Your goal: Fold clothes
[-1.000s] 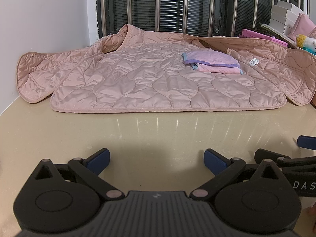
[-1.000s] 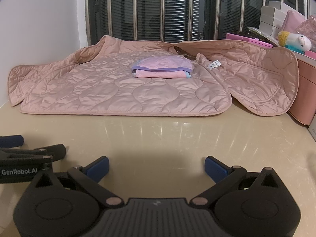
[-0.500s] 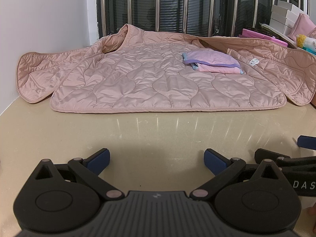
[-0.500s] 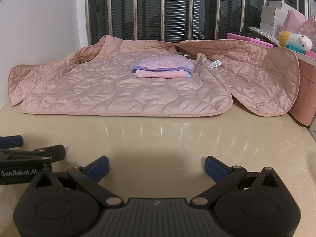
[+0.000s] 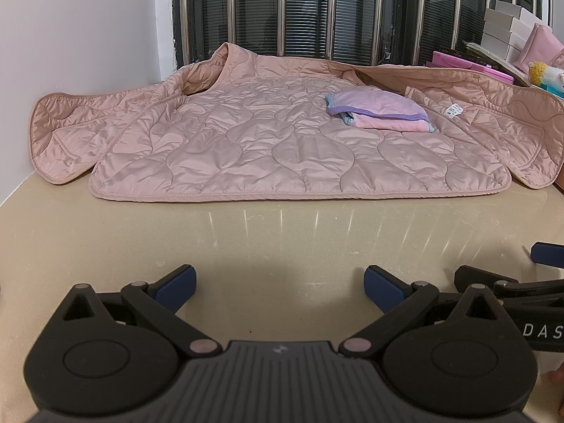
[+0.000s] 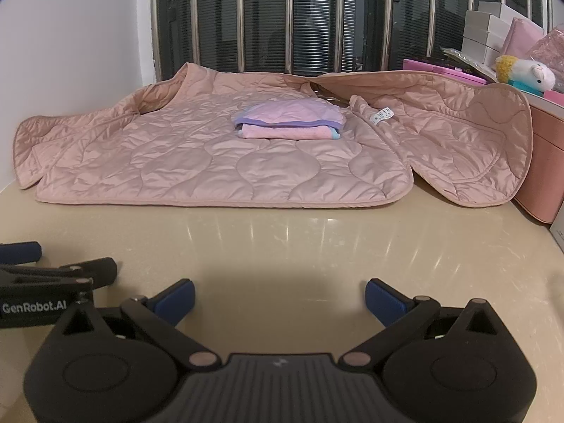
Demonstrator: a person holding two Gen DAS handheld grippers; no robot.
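Jacket (image 5: 289, 148) lies well beyond both spread jaws.

1. Left gripper (image 5: 280, 282): seen from the right wrist, it dipped a trace toward the near edge, then rose back to its former level.
2. Elsewhere, near or far, no displacement was discernible.

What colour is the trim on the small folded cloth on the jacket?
Purple trim on the folded cloth, with some light blue at one corner; clearest in the right wrist view.
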